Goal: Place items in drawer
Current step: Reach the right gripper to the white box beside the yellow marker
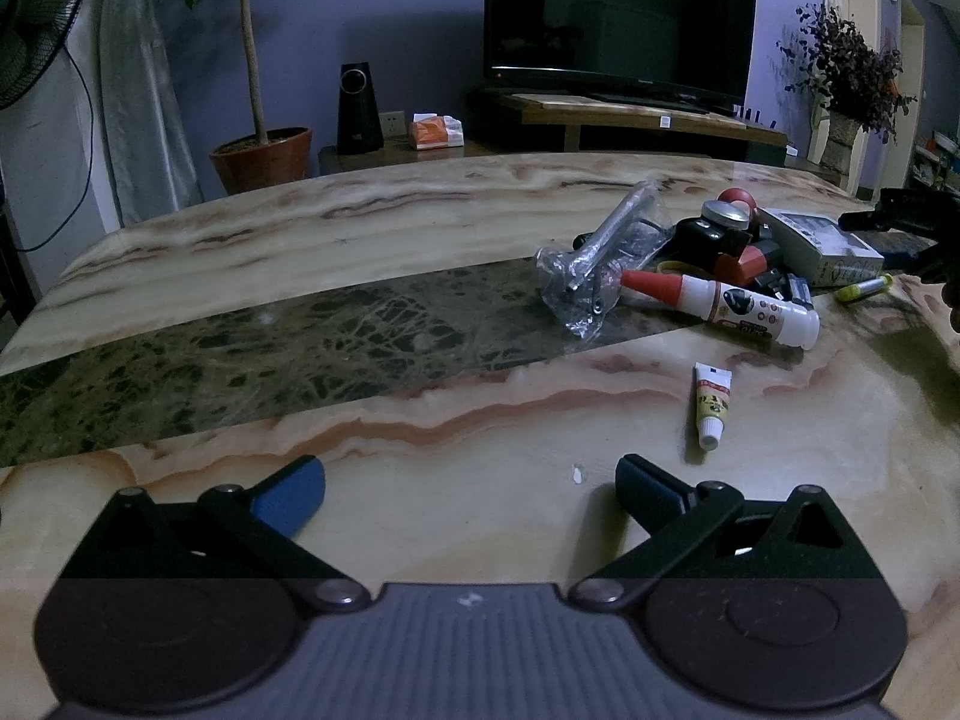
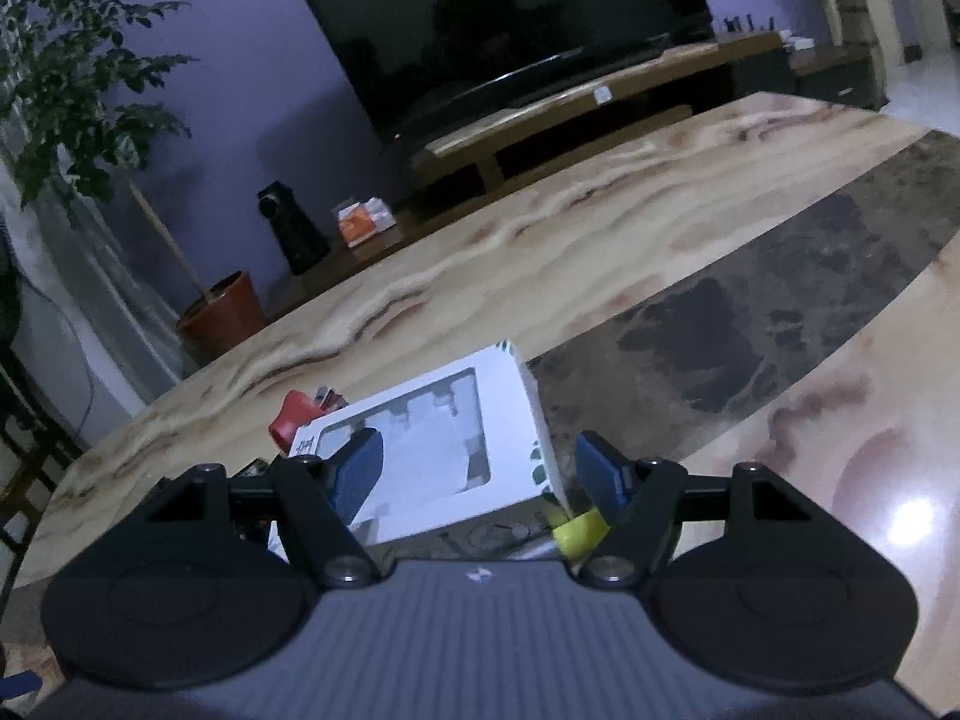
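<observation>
Here the white box (image 2: 444, 450) with a clear window in its top lies at the right end of the marble table (image 1: 420, 216), and the right gripper (image 2: 477, 471) hangs over it with its blue-padded jaws spread apart, one pad over the window and the other past the box's right edge, neither pressing on it. In the left wrist view the same box (image 1: 828, 240) sits at the back of a small heap: a crumpled clear bag (image 1: 600, 264) with a metal part inside, a white bottle (image 1: 732, 303) with a red cone cap lying on its side, a round tin (image 1: 727, 213), a red piece and some dark bits too jumbled to name. A yellow-green marker (image 1: 864, 288) lies just beside the box, and a small white tube (image 1: 711, 405) rests apart from the heap, nearer the left gripper (image 1: 471, 489), whose jaws stand wide over bare marble with nothing between them. The bottle and tube carry printed labels, but the writing is too small to read. Beyond the table stand a dark television (image 1: 618, 18), a potted tree (image 1: 258, 150) and a black speaker (image 1: 358, 111).
</observation>
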`<state>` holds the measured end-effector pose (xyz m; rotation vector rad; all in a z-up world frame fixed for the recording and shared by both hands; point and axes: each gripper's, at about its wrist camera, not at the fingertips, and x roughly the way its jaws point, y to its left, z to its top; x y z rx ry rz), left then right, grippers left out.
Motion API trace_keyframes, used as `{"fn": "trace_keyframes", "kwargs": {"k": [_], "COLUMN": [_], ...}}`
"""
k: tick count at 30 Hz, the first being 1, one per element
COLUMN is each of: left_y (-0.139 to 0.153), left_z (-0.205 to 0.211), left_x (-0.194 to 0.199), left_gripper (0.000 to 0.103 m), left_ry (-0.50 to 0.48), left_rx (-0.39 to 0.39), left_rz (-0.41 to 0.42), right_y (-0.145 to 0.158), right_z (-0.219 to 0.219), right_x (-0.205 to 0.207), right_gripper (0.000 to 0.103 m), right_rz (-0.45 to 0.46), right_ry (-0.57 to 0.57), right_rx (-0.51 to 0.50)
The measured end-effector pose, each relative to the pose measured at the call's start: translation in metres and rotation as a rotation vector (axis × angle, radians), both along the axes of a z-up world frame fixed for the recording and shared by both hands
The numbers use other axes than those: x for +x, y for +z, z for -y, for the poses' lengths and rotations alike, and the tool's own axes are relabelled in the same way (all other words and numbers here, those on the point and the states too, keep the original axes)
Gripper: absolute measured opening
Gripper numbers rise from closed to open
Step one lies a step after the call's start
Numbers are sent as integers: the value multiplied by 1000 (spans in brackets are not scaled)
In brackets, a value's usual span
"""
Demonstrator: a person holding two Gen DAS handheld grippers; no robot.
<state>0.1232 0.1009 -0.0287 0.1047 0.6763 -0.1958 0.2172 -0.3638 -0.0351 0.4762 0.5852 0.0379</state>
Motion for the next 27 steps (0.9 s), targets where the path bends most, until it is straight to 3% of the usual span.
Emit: {"fn": "trace_keyframes", "kwargs": {"k": [7,10,15,17,27], "left_y": [0,0,0,0,0], "left_z": [0,0,0,0,0], "left_x": [0,0,0,0,0], "left_gripper": [103,103,103,103,103], "left_ry": [0,0,0,0,0], "left_rx": [0,0,0,0,0], "left_rz": [0,0,0,0,0], "right_y": [-2,8,-5,-4,1], "right_z": [-6,-2,15,9,-16], "right_x": [0,-4,-4,-2,-2], "right_gripper": [73,73,74,74,76], "right_rz": [-34,15,-16,-23,-37], "right_ry": [138,88,-6,26,242], "right_rx": [3,-38,56,13,-22]}}
